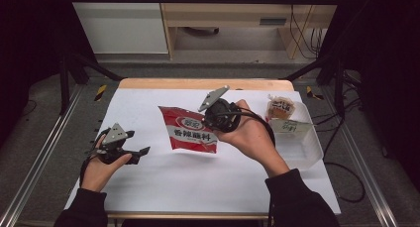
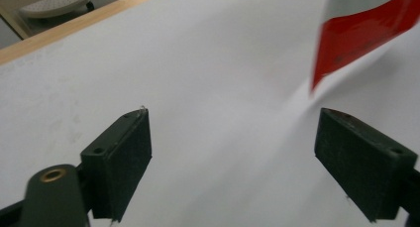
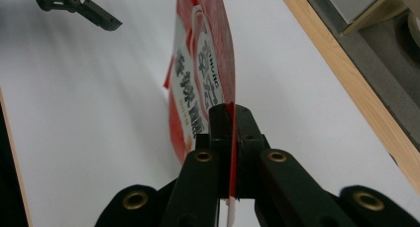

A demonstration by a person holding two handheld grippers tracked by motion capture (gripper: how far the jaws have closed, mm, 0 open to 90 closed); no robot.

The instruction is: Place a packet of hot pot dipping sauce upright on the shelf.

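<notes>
Overhead light is brightening the white table (image 1: 148, 182); surroundings are staying dark. The red packet (image 2: 364, 26) is blurring in the left gripper view.

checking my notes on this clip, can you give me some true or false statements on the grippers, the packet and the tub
1. The right gripper is shut on the edge of the red packet. True.
2. The left gripper also holds the red packet. False: it is open, with bare white table between its jaws, apart from the packet.
3. The red packet lies flat inside the clear tub. False: it is outside the tub, held by one edge over the table.
4. A wrapped bun sits at the far end of the clear tub. True.
5. The clear tub is at the person's right side of the table. True.
</notes>
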